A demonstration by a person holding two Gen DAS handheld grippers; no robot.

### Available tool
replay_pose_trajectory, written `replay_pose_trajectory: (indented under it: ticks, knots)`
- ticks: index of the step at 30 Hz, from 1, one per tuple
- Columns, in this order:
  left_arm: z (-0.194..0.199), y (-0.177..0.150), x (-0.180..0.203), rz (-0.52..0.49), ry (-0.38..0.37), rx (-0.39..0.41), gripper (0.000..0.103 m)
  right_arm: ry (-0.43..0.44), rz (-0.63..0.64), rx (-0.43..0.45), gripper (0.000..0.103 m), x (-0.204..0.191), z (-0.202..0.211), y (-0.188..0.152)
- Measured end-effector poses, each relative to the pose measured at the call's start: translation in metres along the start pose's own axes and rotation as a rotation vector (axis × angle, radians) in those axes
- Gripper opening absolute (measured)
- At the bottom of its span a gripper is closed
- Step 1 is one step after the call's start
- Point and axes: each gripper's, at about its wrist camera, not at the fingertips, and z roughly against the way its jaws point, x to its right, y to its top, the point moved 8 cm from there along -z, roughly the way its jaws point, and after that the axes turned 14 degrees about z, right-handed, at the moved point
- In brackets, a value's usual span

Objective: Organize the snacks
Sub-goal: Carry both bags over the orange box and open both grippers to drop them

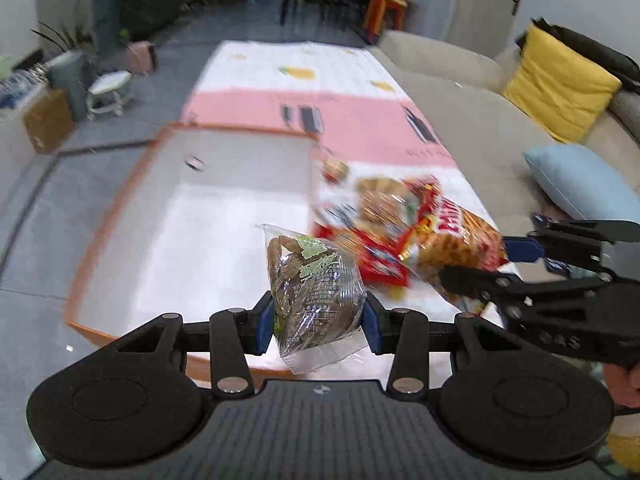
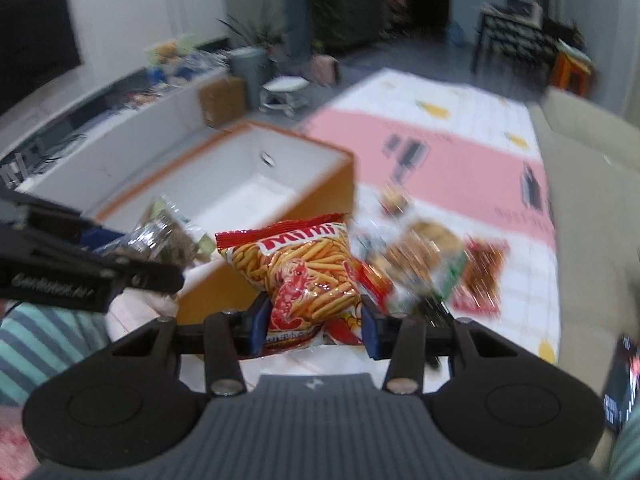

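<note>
Over orange-rimmed box: left hand-held gripper pinching clear snack packet; right hand-held gripper pinching Mimi bag.

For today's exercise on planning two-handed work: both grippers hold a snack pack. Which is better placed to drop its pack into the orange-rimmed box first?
Probably left. The left gripper holds the clear packet at the box rim; the right gripper, gripping the Mimi bag, sits beside it.

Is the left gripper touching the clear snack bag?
Touching. The left wrist view shows the left gripper with both blue pads pressed against the sides of the clear snack bag.
</note>
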Motion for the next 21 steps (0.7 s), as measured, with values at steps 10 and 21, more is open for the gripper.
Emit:
replay_pose_trajectory:
  ticks: [10, 21]
  knots:
    - [-0.019, 0.053, -0.061, -0.061, 0.134, -0.068, 0.049, 0.13, 0.246, -0.002, 0.043, -0.069, -0.038, 0.077]
    - [-0.073, 0.045, -0.104, -0.172, 0.193, -0.269, 0.049, 0.197, 0.43, -0.184, 0.043, -0.108, -0.123, 0.094]
